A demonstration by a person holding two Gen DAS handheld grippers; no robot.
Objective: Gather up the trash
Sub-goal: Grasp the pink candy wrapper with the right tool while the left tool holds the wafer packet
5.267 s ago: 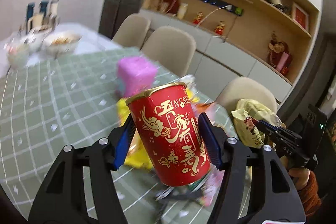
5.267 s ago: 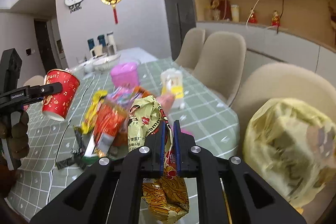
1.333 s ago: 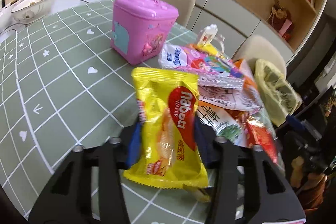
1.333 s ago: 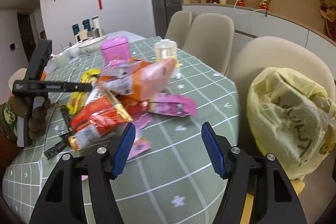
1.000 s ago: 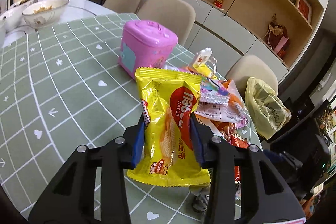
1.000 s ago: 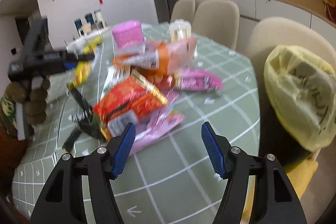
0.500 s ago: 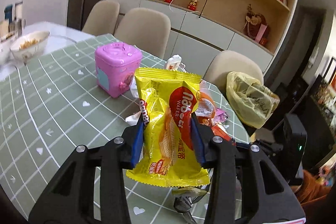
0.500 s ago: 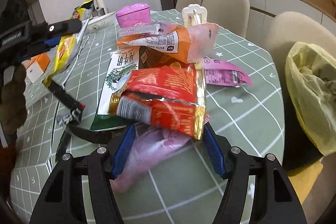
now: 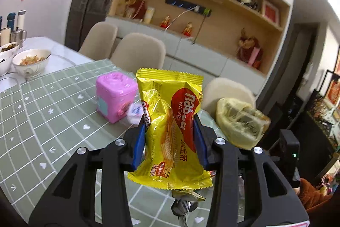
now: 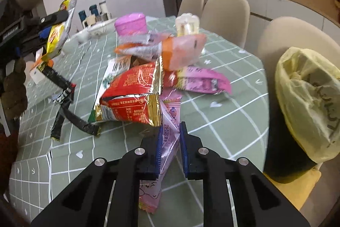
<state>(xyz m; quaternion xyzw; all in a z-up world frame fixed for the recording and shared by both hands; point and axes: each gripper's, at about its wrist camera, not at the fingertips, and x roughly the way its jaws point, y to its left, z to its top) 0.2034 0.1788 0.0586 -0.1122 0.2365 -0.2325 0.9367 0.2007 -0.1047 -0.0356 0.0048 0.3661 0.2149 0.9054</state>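
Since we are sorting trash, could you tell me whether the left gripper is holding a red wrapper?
No, the left gripper is shut on a yellow wafer packet, held above the table.

My left hand-held gripper (image 9: 170, 139) is raised, its blue pads clamped on a yellow wafer packet (image 9: 170, 131). My right hand-held gripper (image 10: 171, 148) angles downward, jaws closing around a pink wrapper (image 10: 167, 142).
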